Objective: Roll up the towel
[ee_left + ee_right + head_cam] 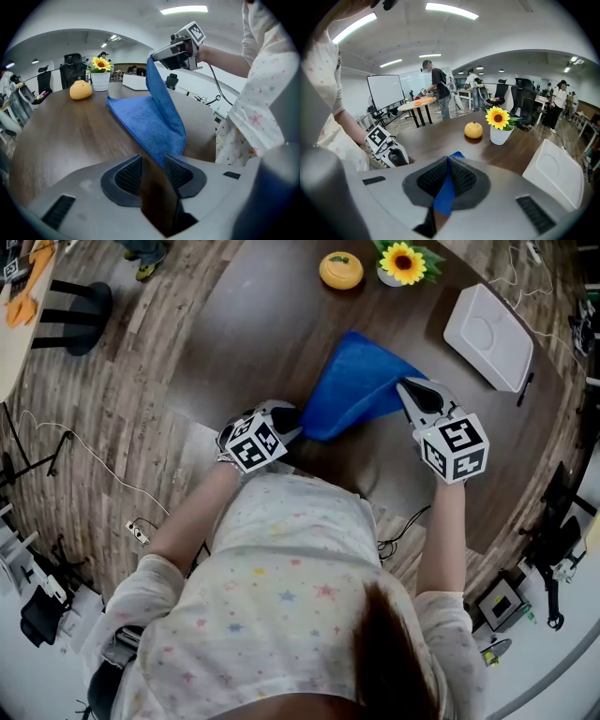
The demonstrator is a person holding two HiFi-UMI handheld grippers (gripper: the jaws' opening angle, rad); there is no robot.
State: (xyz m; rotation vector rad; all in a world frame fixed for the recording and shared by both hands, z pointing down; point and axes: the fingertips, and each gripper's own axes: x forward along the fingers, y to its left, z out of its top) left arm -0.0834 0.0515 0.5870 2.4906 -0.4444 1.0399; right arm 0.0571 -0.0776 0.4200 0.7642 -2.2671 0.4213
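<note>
The right tongs [449, 160] are clenched on the blue towel [445, 194]. A narrow strip of the cloth is pinched between the two ribbed pads and hangs out below them. From the left gripper view these right tongs [157, 55] hold one corner of the towel [145, 117] up off the bench [56, 136]. The cloth drapes down from the tips in a steep fold, and the rest of it lies flat on the wood.

The left tongs [152, 159] stand partly open, with only bare bench showing in the gap between the pads. The near corner of the towel lies just ahead of the tips, close to the right-hand pad, but is not gripped.

In the head view the towel [352, 381] sits between the two sets of tongs. The left tongs [292, 418] are at its lower-left corner and the right tongs [405, 388] at its right edge.

Beyond the right tongs, on the far side of the bench [262, 324], are a yellow pumpkin-shaped ornament [473, 130] and a sunflower in a white pot [500, 123]. A white tray [555, 173] lies off to their right.
</note>
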